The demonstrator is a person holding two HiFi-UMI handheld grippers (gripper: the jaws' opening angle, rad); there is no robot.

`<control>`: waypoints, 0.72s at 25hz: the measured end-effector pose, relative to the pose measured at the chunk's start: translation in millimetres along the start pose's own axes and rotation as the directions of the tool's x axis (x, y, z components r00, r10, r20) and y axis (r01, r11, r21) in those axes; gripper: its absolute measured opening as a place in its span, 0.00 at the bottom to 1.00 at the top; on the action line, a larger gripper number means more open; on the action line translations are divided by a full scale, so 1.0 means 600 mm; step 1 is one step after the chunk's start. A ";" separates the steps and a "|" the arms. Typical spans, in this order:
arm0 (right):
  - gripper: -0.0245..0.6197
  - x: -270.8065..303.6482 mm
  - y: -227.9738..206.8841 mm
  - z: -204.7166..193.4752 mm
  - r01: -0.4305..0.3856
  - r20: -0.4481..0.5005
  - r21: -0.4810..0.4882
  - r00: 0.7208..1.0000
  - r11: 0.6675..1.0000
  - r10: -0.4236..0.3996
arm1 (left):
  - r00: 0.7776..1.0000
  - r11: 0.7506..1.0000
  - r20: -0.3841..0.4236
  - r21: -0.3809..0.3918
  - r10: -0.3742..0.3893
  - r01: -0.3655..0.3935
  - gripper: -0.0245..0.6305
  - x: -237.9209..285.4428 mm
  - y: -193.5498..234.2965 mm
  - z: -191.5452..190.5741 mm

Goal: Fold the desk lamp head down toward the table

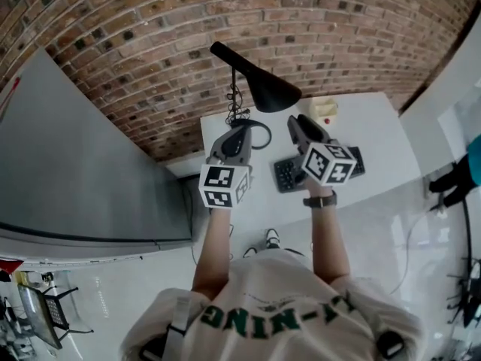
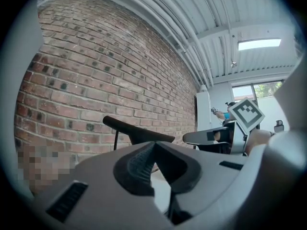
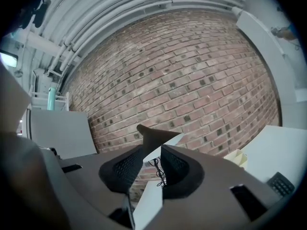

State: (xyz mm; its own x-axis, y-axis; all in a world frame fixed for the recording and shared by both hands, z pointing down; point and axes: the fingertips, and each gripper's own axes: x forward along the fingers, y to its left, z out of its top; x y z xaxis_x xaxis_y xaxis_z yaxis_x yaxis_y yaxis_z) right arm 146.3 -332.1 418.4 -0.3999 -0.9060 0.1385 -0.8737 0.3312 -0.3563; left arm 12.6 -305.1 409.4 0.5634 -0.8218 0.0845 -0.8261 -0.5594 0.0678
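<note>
Desk lamp [image 1: 234, 89] stands at the back edge of the white surface [image 1: 376, 138], against the brick wall [image 1: 150, 43]. Lamp head [image 1: 263, 87] is black, raised off the surface on a thin stem, slanting out from the stem top; not folded down.

Left gripper [image 1: 242, 128]: in front of the lamp stem, a little below it in the head view. Jaw tips meet, nothing between them. Not touching the lamp.

Right gripper [image 1: 295, 120]: just beside the wide end of the lamp head, on the side away from the stem. Jaws apart, pads pressing on nothing; the lamp head shows beyond the gap.

Black cable [image 1: 259, 130] loops near the lamp foot. Keyboard [image 1: 285, 177] lies in front of the lamp, under the right gripper.
</note>
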 end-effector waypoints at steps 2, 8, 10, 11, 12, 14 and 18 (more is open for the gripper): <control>0.21 0.017 -0.008 -0.003 -0.014 -0.013 0.025 1.000 1.000 0.015 | 1.000 1.000 -0.005 -0.001 0.010 -0.010 0.04 0.005 0.003 -0.001; 0.29 0.057 -0.023 -0.002 -0.054 -0.027 0.137 0.998 0.989 0.058 | 0.999 0.999 -0.016 -0.003 0.043 -0.043 0.04 0.017 0.017 -0.003; 0.29 0.068 -0.025 0.001 -0.075 -0.021 0.187 0.997 0.980 0.081 | 0.998 0.998 -0.020 -0.003 0.057 -0.057 0.04 0.021 0.024 -0.006; 0.29 0.072 -0.026 0.002 -0.085 -0.019 0.212 0.996 0.973 0.091 | 0.998 0.998 -0.022 -0.003 0.064 -0.064 0.04 0.023 0.027 -0.008; 0.29 0.077 -0.027 0.003 -0.093 -0.016 0.237 0.995 0.967 0.100 | 0.997 0.997 -0.025 -0.004 0.071 -0.071 0.04 0.024 0.030 -0.010; 0.29 0.083 -0.030 0.004 -0.103 -0.010 0.278 0.994 0.955 0.111 | 0.996 0.996 -0.031 -0.009 0.085 -0.085 0.04 0.026 0.036 -0.014; 0.19 0.090 -0.027 0.008 -0.126 0.003 0.327 0.991 0.937 0.133 | 0.995 0.995 -0.029 -0.028 0.094 -0.095 0.04 0.029 0.047 -0.014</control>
State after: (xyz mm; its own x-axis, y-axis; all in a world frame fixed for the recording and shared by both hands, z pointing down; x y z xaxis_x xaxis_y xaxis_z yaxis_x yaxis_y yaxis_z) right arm 140.2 -387.4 427.3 -0.5118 -0.8546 0.0876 -0.6771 0.3385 -0.6534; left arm -0.7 -334.1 421.0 0.4833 -0.8672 0.1197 -0.8752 -0.4758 0.0872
